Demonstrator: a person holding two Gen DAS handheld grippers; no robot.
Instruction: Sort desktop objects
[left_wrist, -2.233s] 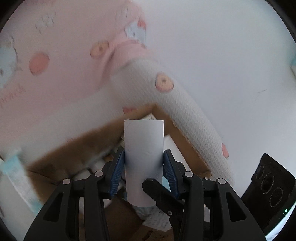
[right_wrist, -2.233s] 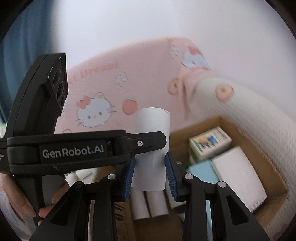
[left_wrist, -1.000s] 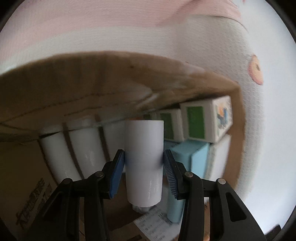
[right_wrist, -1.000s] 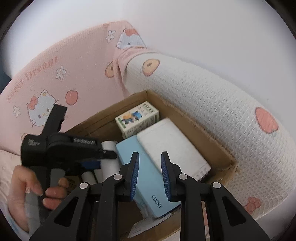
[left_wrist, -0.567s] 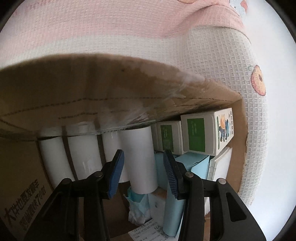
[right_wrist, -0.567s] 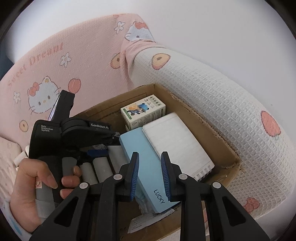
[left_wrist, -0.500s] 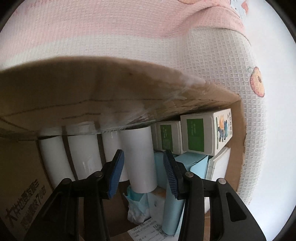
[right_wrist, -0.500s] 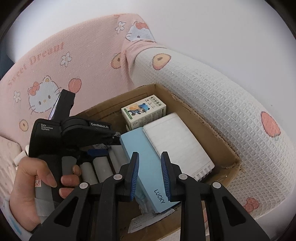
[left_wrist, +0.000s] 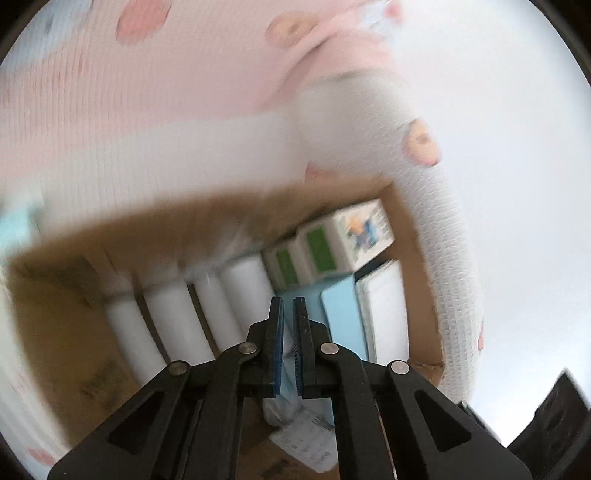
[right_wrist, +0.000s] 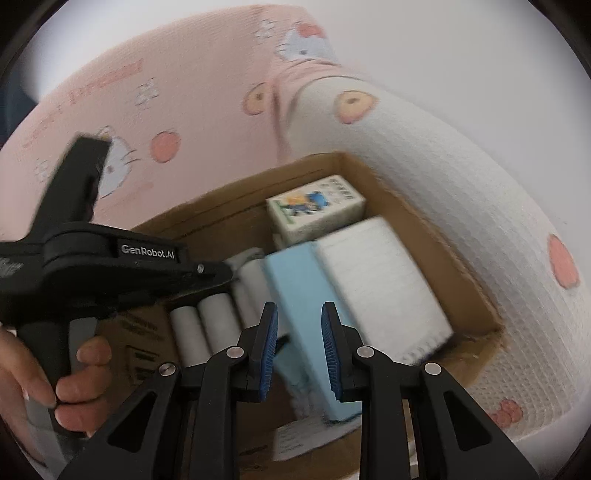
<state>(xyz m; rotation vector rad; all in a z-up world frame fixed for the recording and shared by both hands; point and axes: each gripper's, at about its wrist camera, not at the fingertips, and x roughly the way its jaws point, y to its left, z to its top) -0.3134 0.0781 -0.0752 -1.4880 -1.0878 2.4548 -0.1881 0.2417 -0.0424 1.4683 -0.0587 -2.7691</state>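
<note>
A brown cardboard box (left_wrist: 410, 221) (right_wrist: 436, 236) sits on a pink and white blanket. Several white paper rolls (left_wrist: 166, 314) (right_wrist: 218, 314) lie side by side along its left part. A green and white carton (left_wrist: 343, 240) (right_wrist: 314, 210), a light blue box (left_wrist: 341, 314) (right_wrist: 299, 295) and a white pad (left_wrist: 382, 306) (right_wrist: 376, 280) fill its right part. My left gripper (left_wrist: 288, 306) is shut and empty above the rolls; it also shows in the right wrist view (right_wrist: 221, 273). My right gripper (right_wrist: 295, 317) is open and empty above the blue box.
The pink cartoon-print blanket (right_wrist: 166, 92) and its white waffle part (right_wrist: 480, 206) wrap around the box. A printed paper slip (left_wrist: 306, 439) lies at the box's near end. A hand (right_wrist: 74, 376) holds the left gripper's handle. A black device (left_wrist: 554, 417) sits at the lower right.
My left gripper let go of the white roll among the others in the box, pulled back up and shut its jaws. My right gripper let go of the same roll earlier and stays open.
</note>
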